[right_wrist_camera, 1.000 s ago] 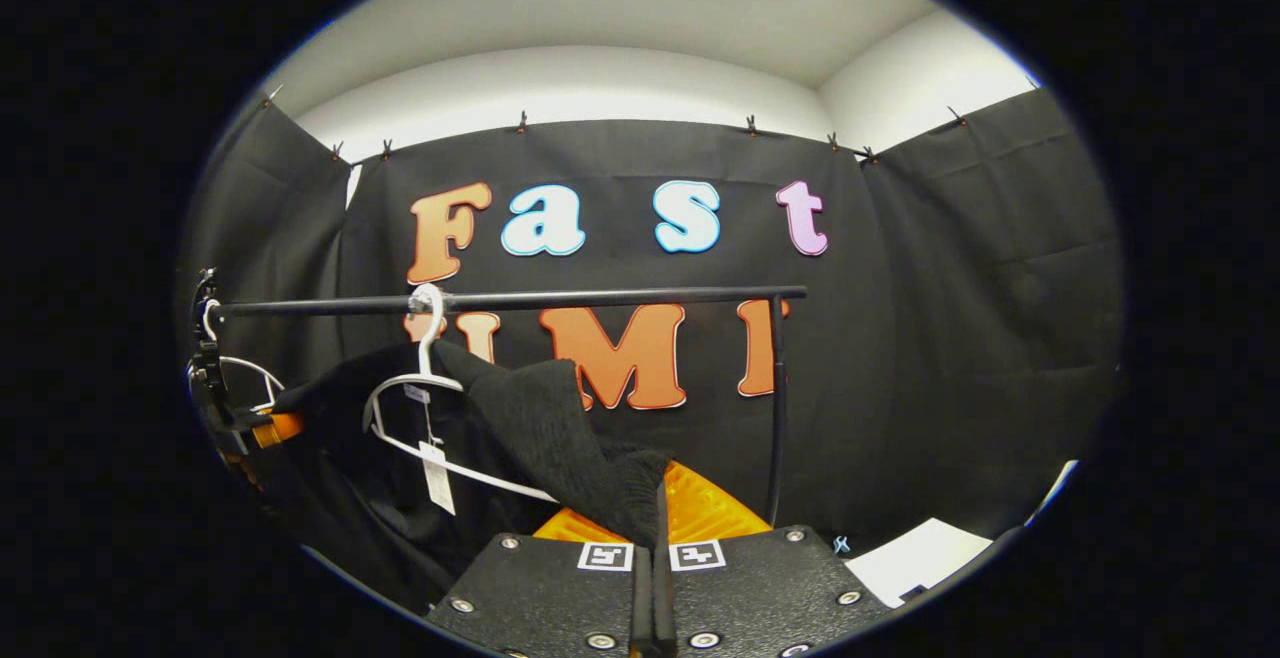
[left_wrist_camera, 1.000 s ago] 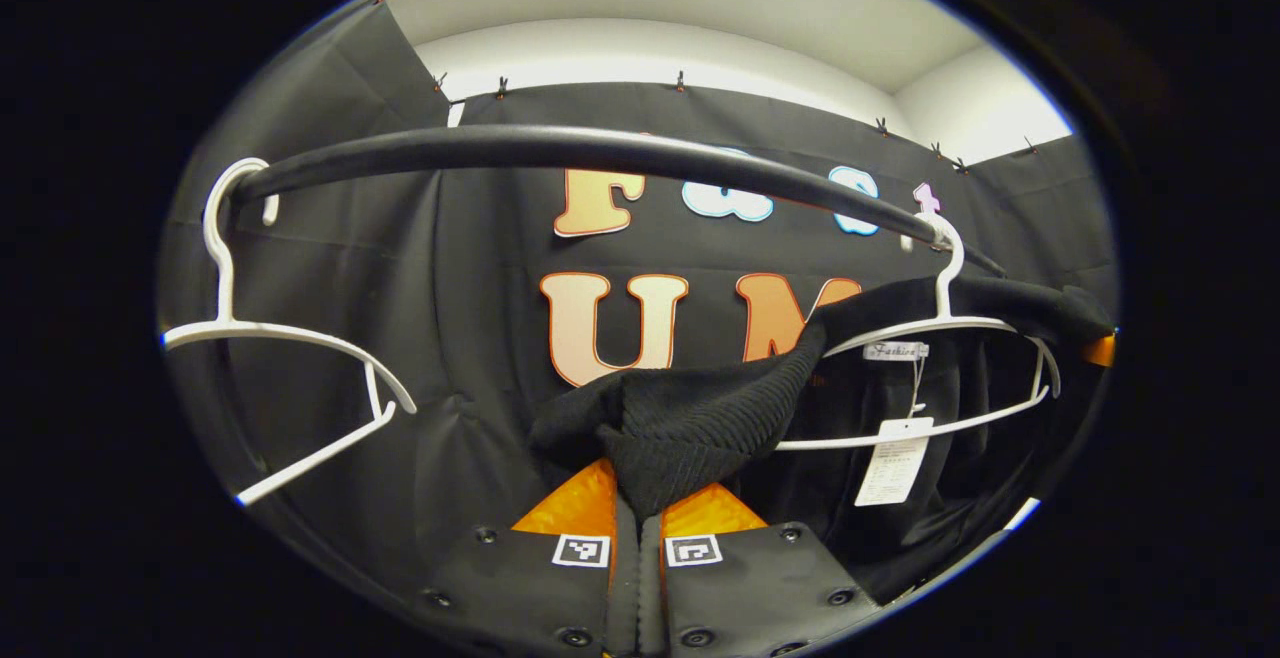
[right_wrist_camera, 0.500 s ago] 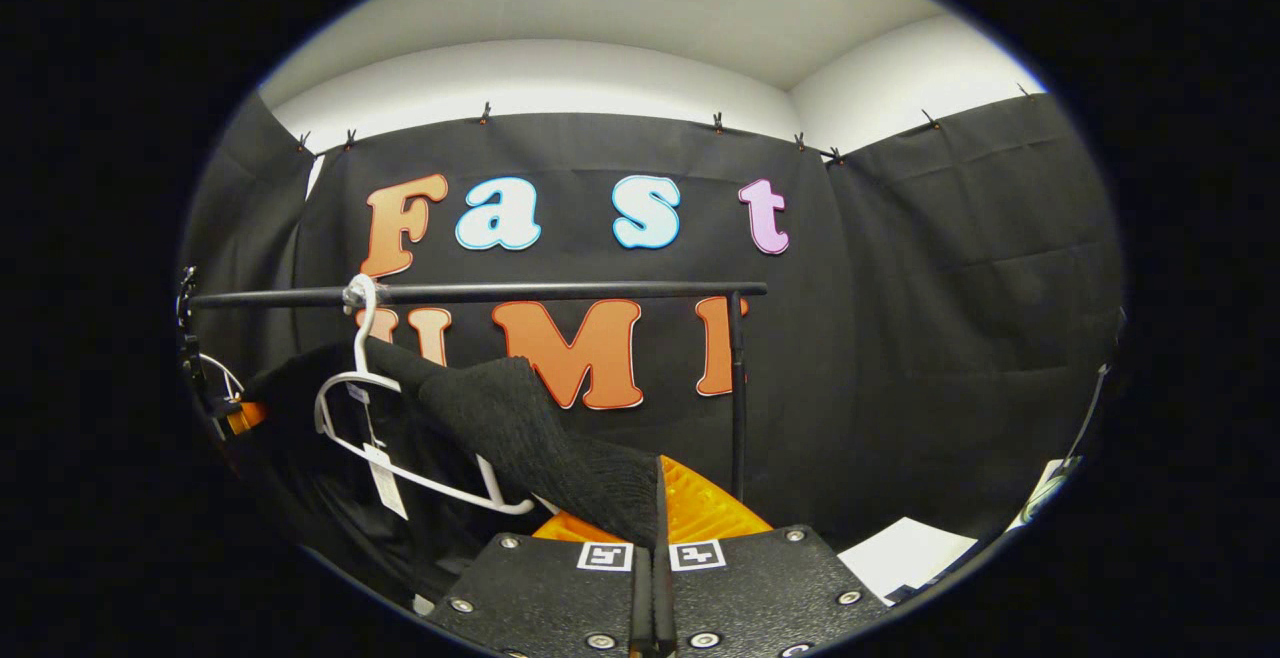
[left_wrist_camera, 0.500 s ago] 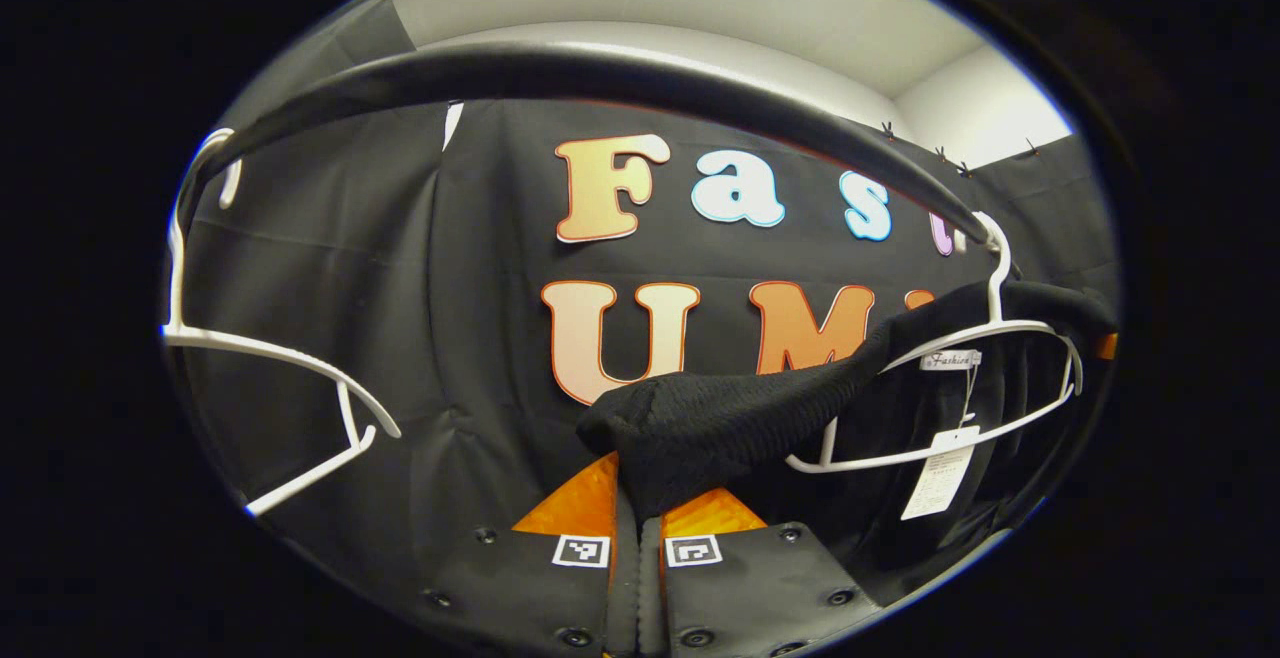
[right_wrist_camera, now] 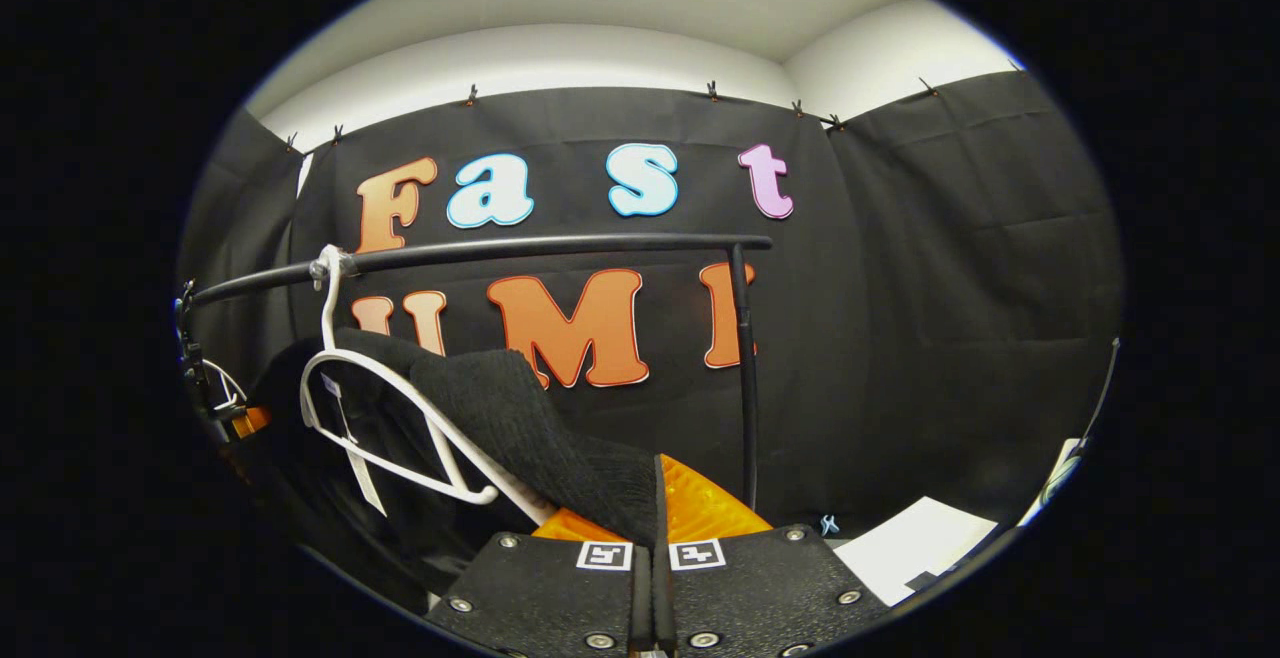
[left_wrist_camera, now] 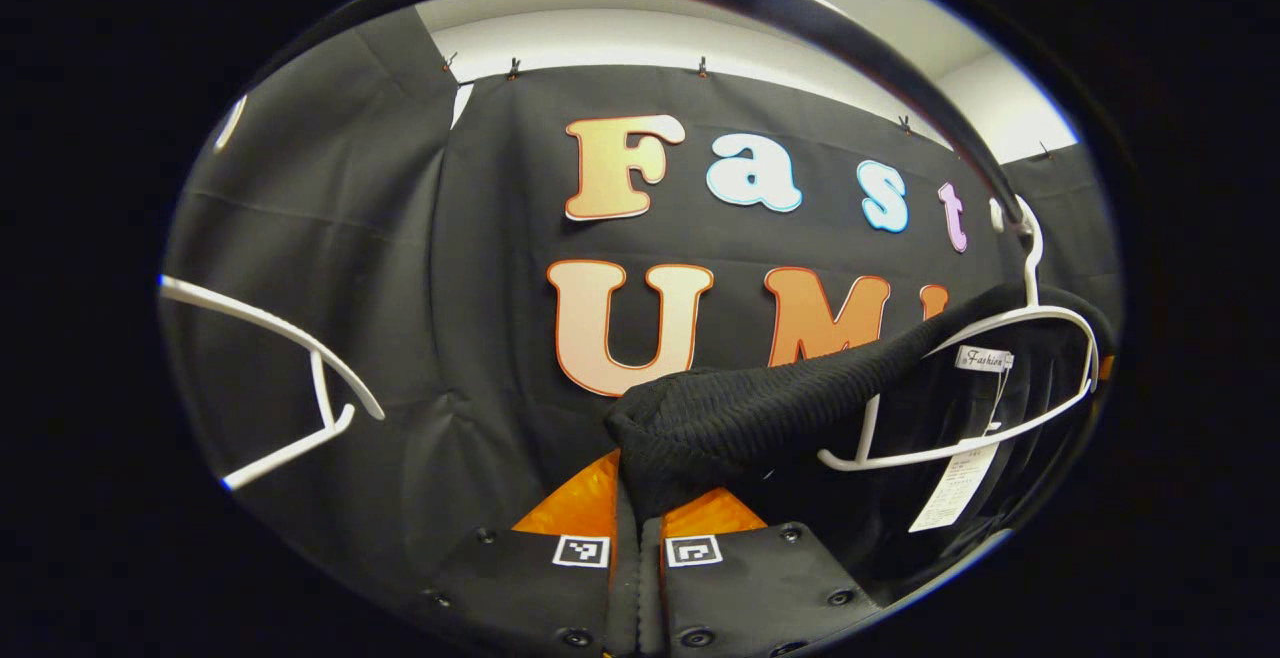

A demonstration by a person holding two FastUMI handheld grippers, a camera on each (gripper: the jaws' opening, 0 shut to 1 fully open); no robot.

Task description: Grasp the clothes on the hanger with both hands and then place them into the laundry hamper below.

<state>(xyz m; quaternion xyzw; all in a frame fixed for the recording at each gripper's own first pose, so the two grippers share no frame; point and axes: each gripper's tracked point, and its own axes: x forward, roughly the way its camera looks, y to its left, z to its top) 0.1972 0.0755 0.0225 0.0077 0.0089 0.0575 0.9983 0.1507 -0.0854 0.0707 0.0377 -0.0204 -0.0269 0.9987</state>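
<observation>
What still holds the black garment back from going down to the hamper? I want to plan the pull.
The white hanger is still inside the black knit garment and hooked on the black rail. Both claws, left and right, grip the garment. No hamper is visible.

The empty white hanger (left_wrist_camera: 300, 408) is running off the left edge, its hook out of sight. Black knit garment (left_wrist_camera: 740, 413) is covering both grippers' fingertips, and its hang tag (left_wrist_camera: 950, 488) is too small to read.
</observation>
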